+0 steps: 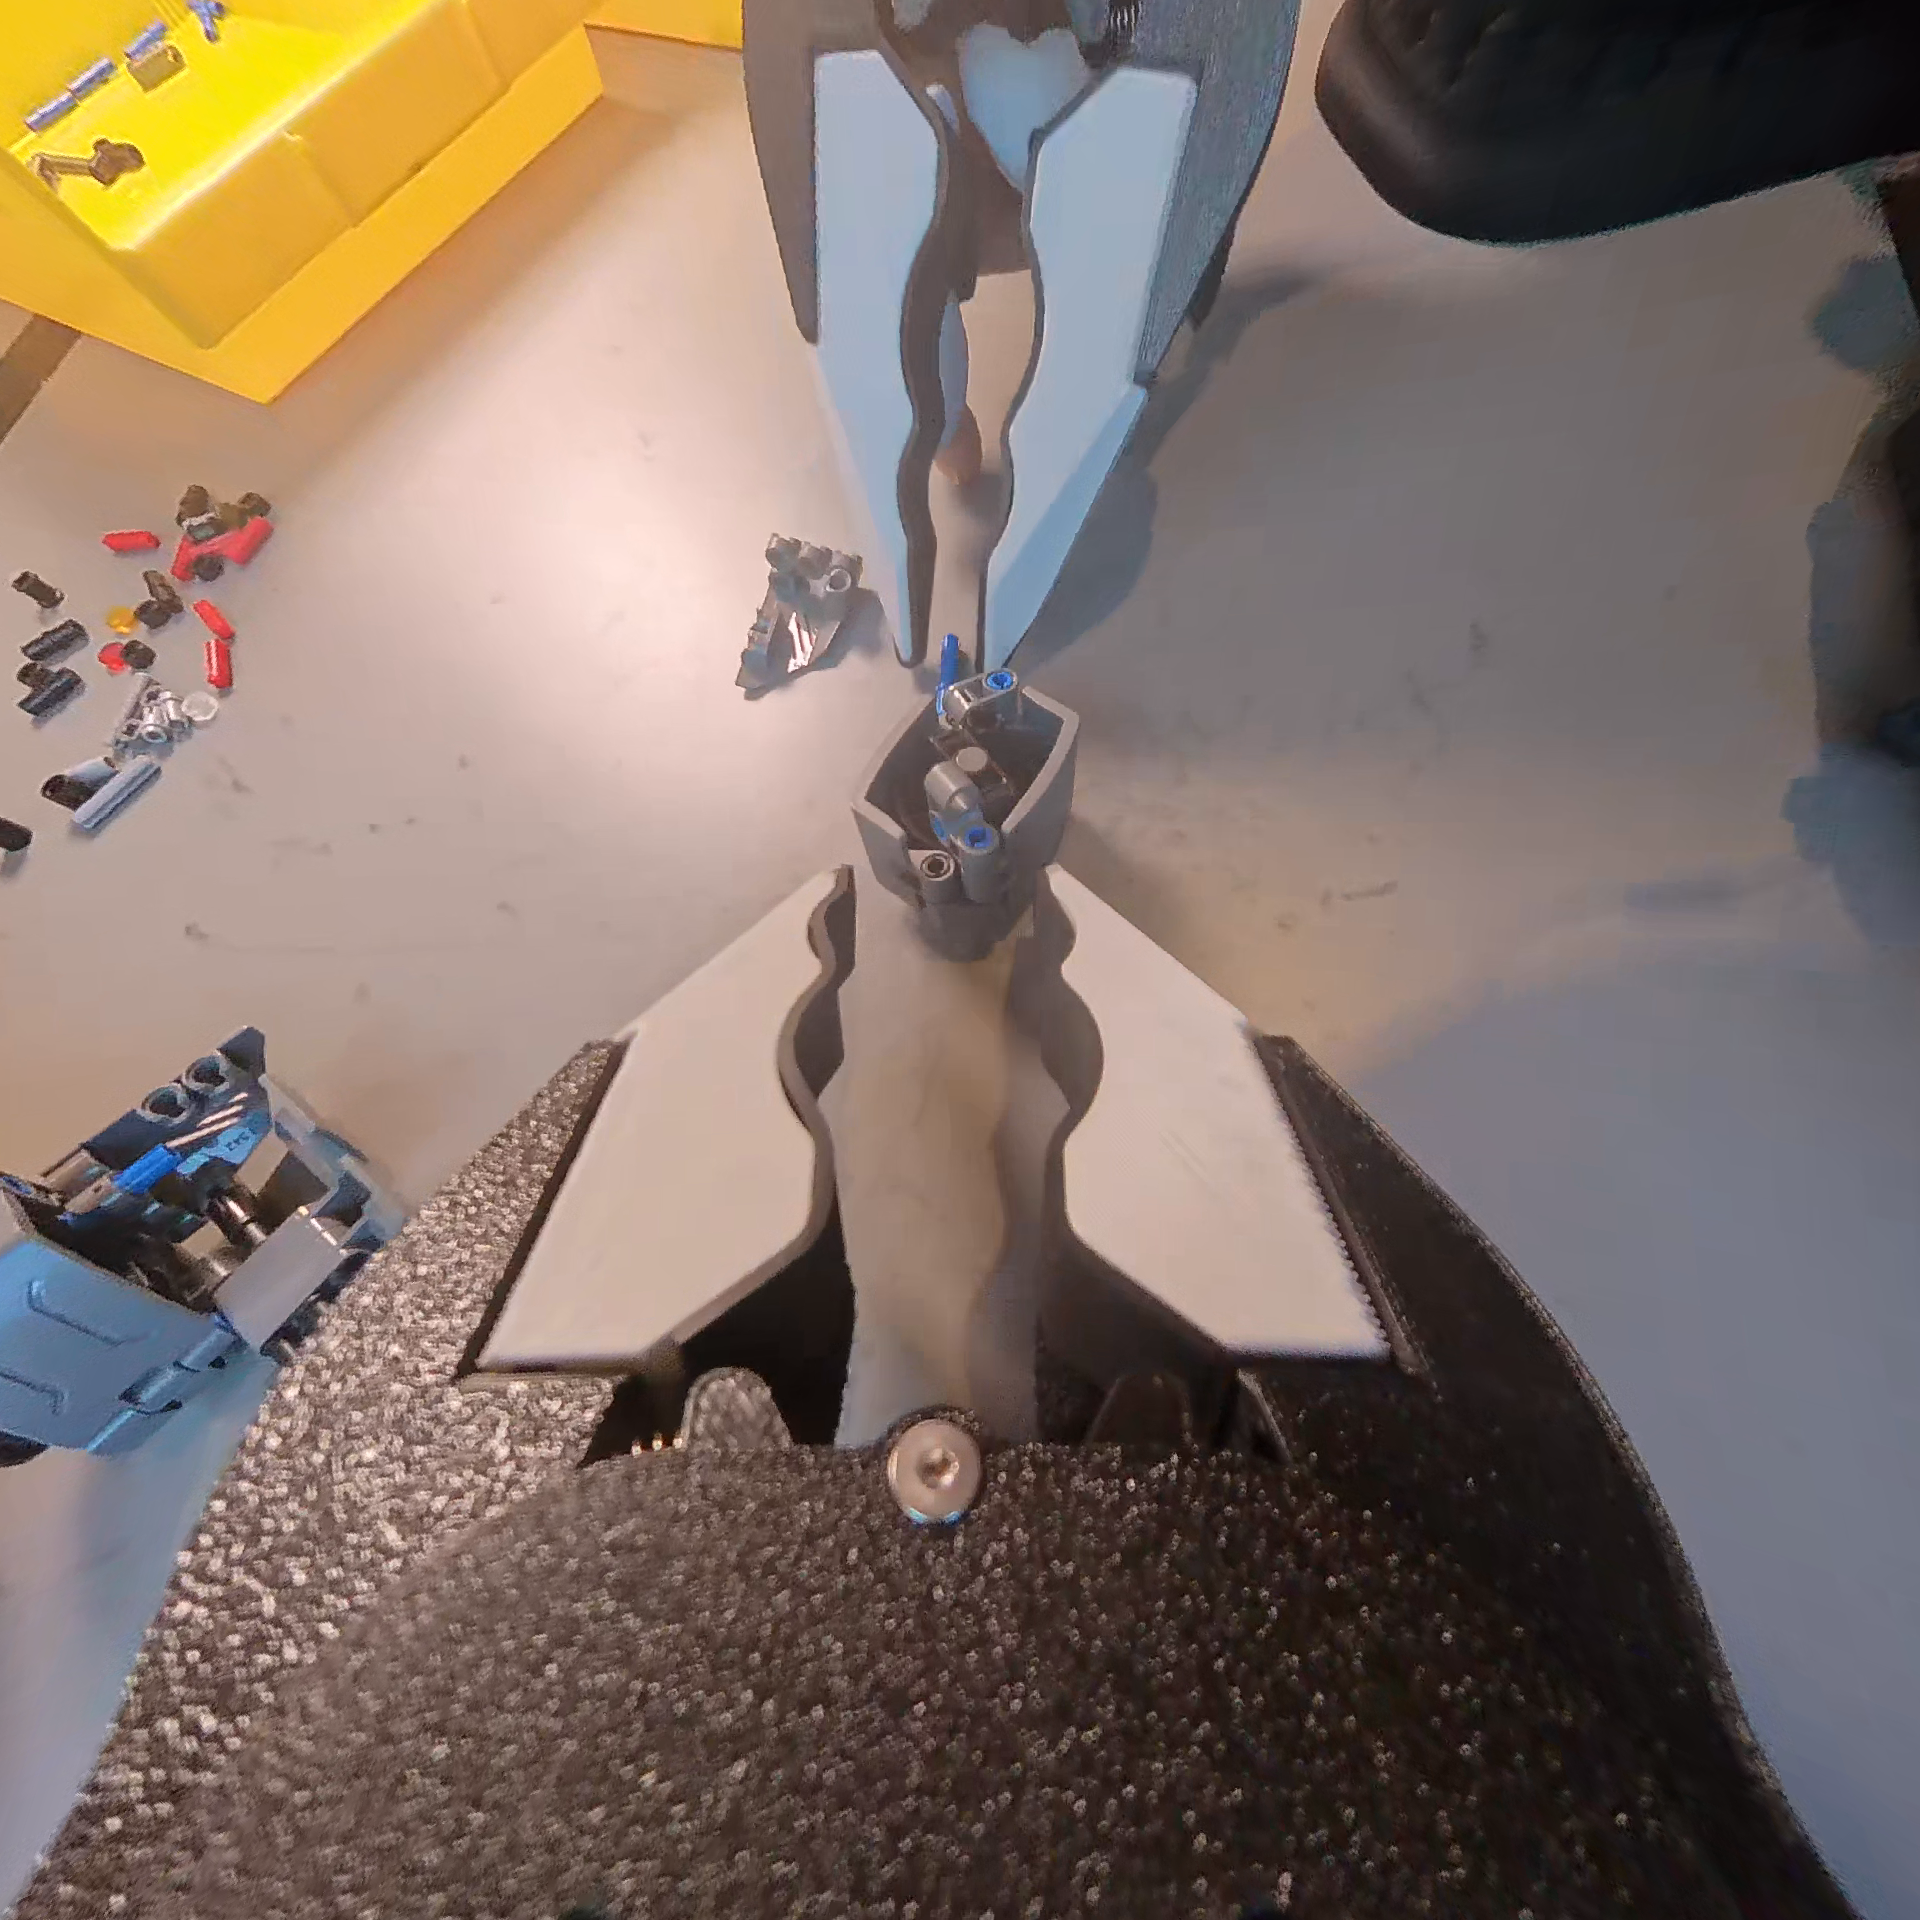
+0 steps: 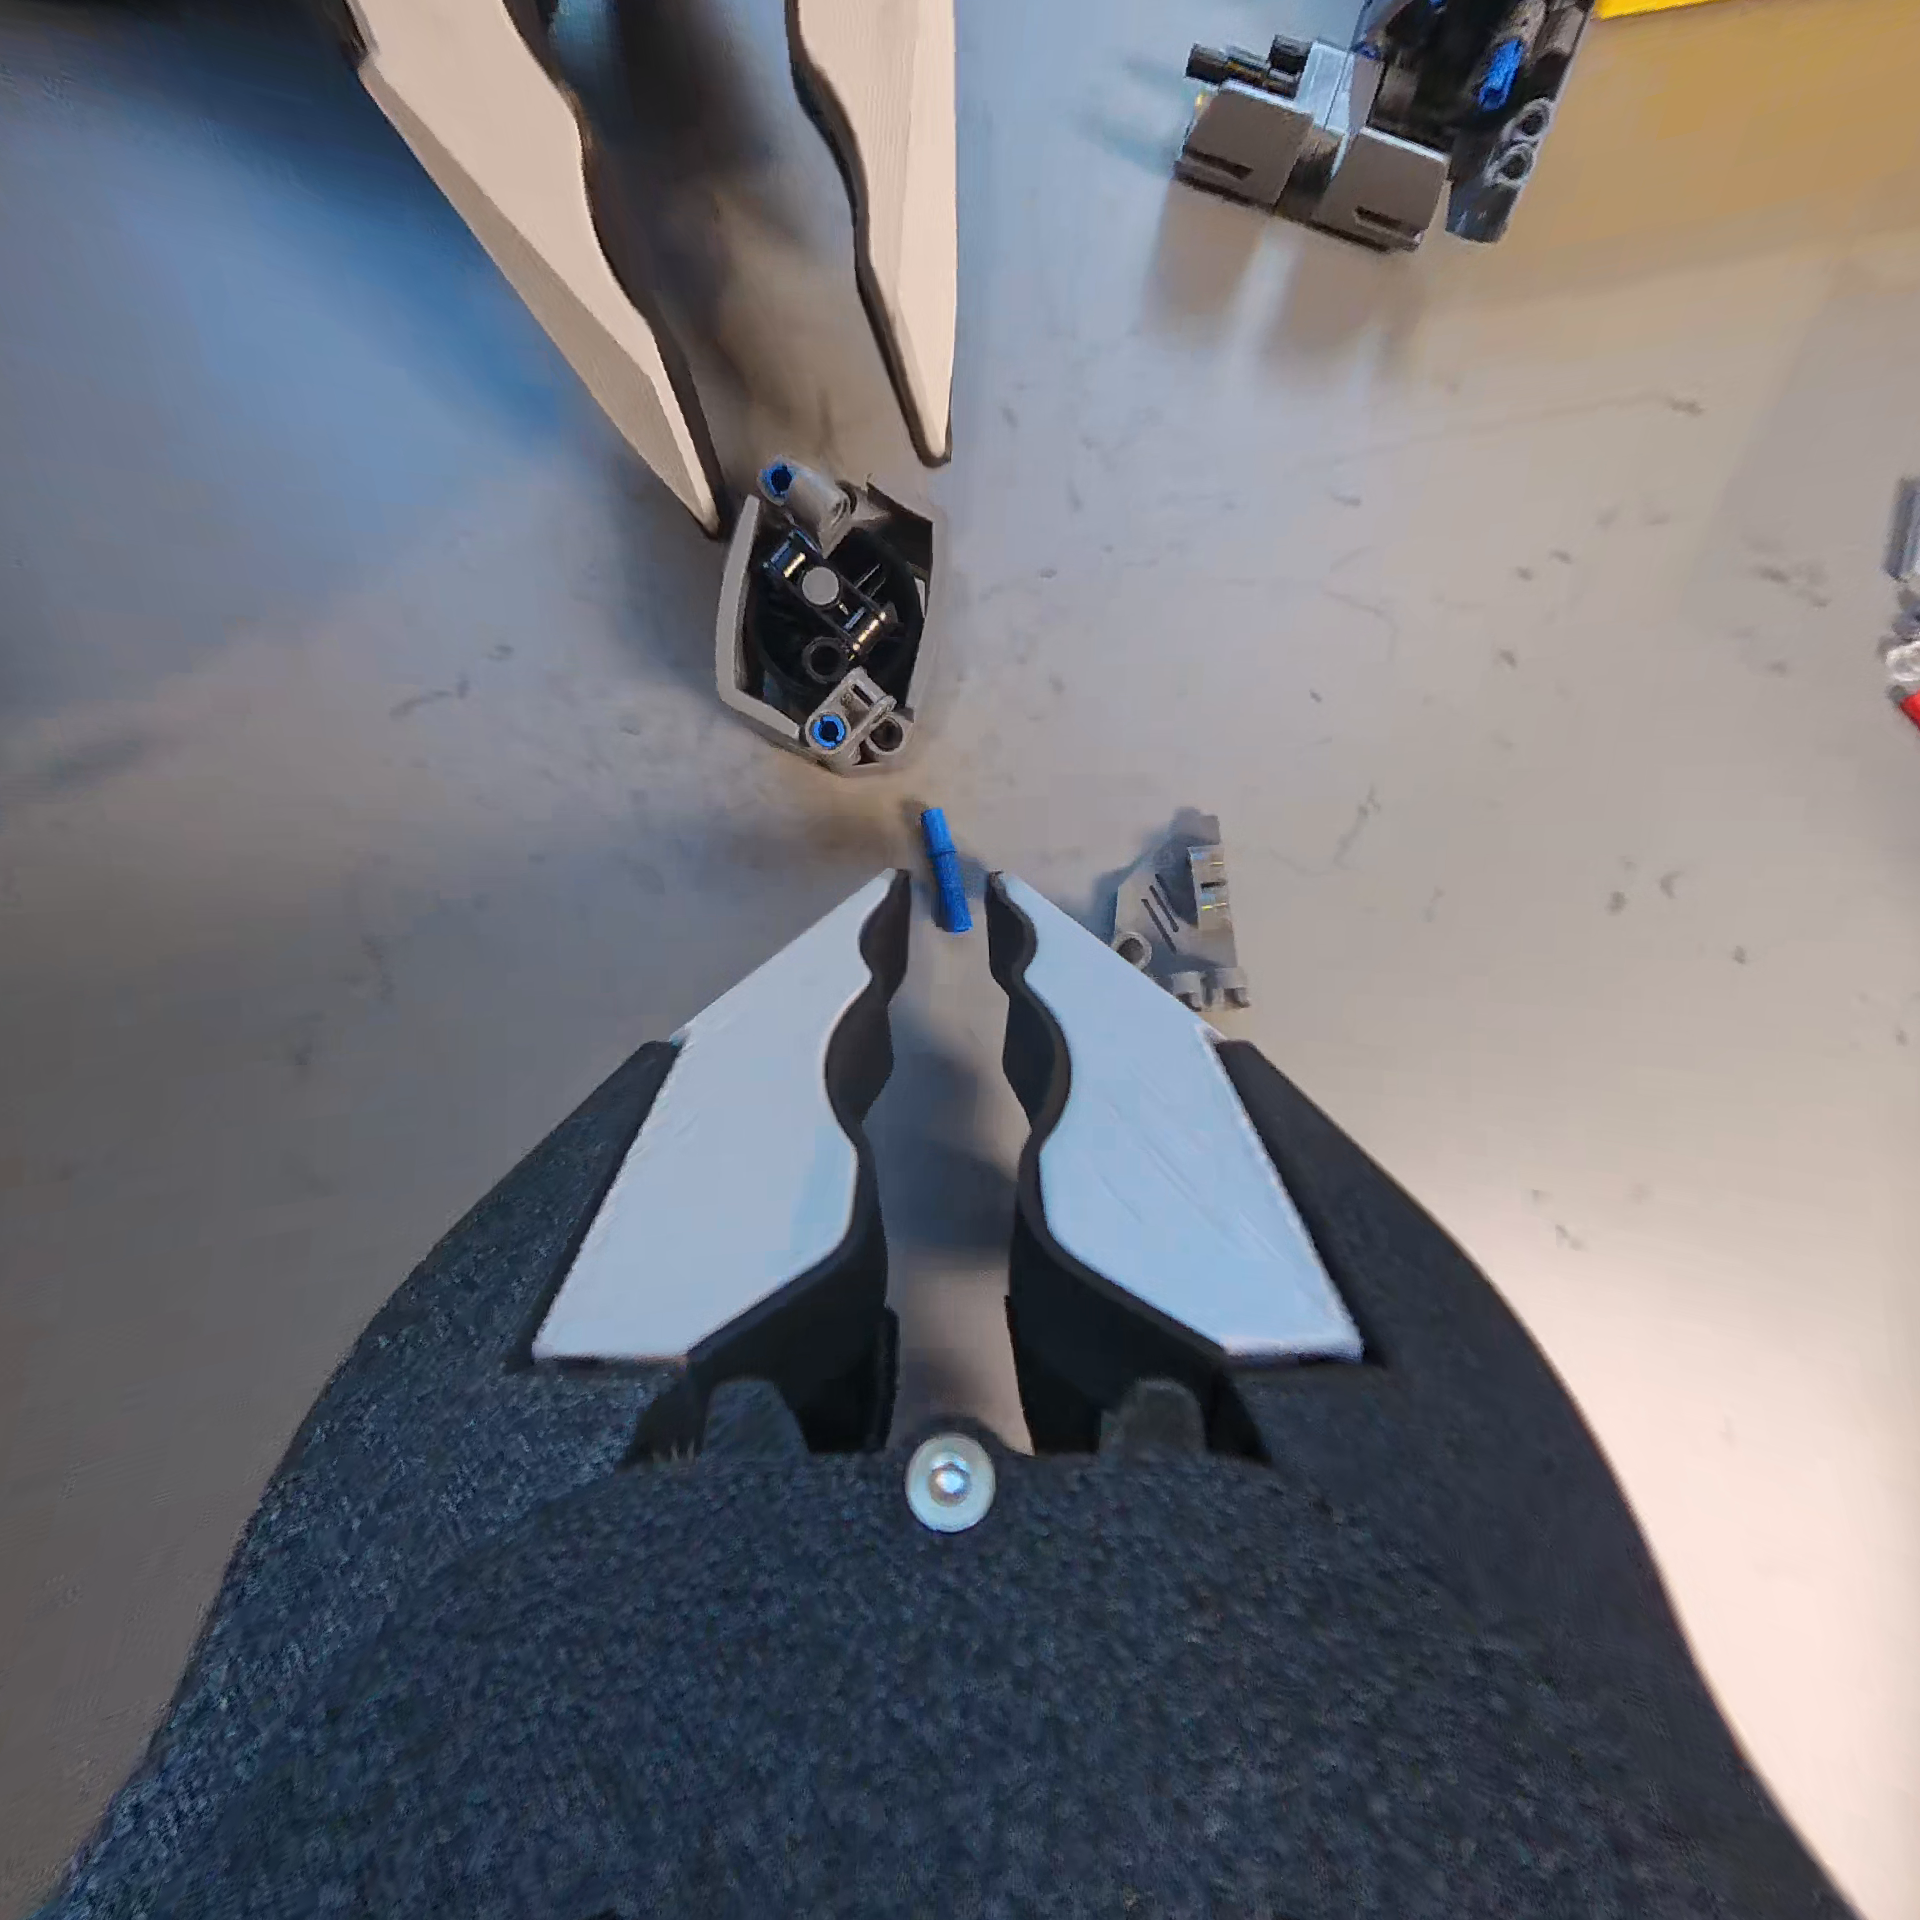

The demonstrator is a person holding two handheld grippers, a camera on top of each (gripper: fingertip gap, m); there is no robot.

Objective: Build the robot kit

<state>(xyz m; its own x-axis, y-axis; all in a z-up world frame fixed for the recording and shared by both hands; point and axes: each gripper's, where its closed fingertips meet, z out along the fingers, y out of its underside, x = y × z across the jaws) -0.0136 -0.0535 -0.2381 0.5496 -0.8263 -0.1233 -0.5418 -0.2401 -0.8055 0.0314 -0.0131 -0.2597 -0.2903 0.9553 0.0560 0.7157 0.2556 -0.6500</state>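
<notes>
Left gripper [image 1: 951, 883] parted, fingertips flanking the near end of a small grey shell-shaped brick assembly [image 1: 966, 805] with black and blue parts inside; whether the pads press on it cannot be told. Same assembly [image 2: 826, 623] lying on the table just beyond the right gripper [image 2: 943, 883], whose fingers stand slightly apart around a loose blue pin [image 2: 943, 868] without gripping it. Pin between the right fingertips and the assembly, touching neither.

Just right of the right gripper, a small grey angled piece [image 2: 1184, 914]. Farther off, a larger grey and blue model section [image 2: 1382, 135] at the table's edge of view. To the left in the left wrist view, a scatter of small red, black and grey parts [image 1: 135, 644], and behind them a yellow tray [image 1: 260, 187] with a few pieces inside. Underneath everything, a pale grey table [image 2: 1455, 623], scuffed and marked.
</notes>
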